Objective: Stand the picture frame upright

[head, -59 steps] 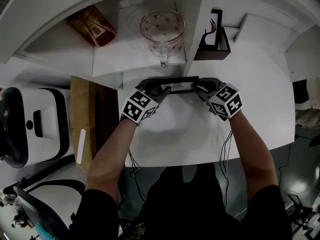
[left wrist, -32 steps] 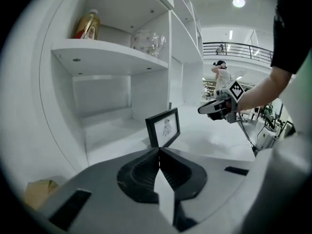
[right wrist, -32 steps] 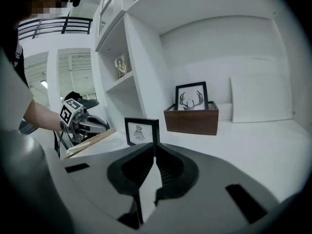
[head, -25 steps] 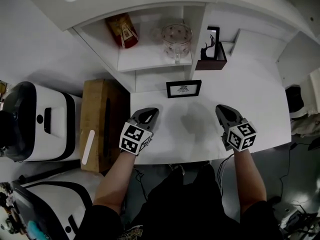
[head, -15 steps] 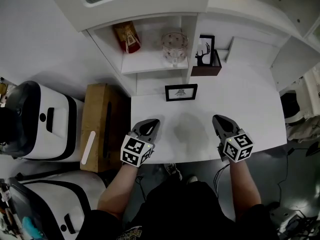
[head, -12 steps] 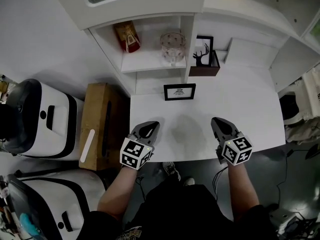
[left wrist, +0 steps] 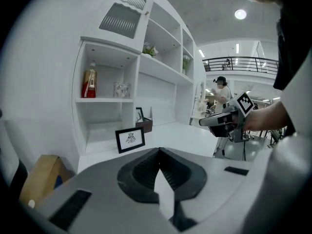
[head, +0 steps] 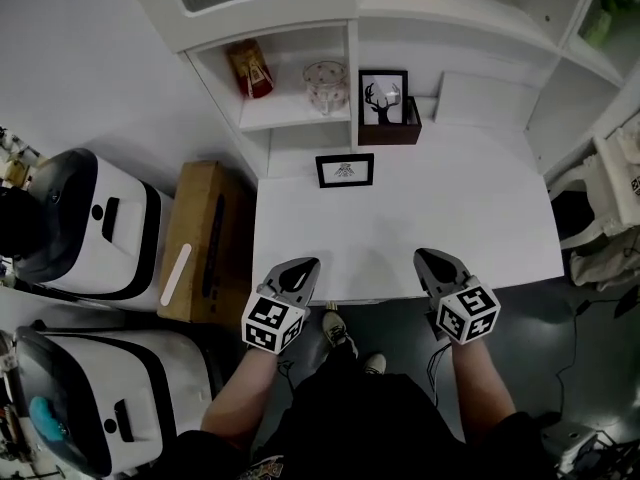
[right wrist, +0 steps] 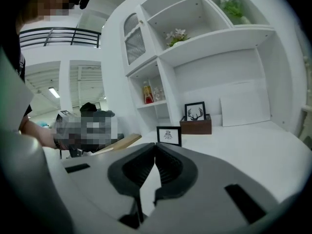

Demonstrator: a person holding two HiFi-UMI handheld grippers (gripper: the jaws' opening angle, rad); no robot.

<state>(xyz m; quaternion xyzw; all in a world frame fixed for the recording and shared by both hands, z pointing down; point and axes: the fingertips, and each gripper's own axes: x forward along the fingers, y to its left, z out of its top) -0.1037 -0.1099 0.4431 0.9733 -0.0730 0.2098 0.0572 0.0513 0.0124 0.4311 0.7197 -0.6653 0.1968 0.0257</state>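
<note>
The small black picture frame (head: 345, 170) with a white print stands upright at the back of the white table (head: 480, 218), just in front of the shelf unit. It also shows in the left gripper view (left wrist: 130, 139) and the right gripper view (right wrist: 168, 135). My left gripper (head: 303, 265) hangs at the table's front edge, shut and empty. My right gripper (head: 428, 257) is level with it on the right, also shut with nothing in it. Both are far from the frame.
A second frame with a deer print (head: 383, 97) stands on a dark wooden box (head: 388, 132). The shelf holds a red bottle (head: 249, 67) and a glass mug (head: 324, 84). A cardboard box (head: 195, 243) and white machines (head: 75, 218) stand left of the table.
Both grippers have drawn back from mid-table to its front edge and risen a little. The head view has pulled away, showing more shelf and floor. The frame stays upright where it was.
</note>
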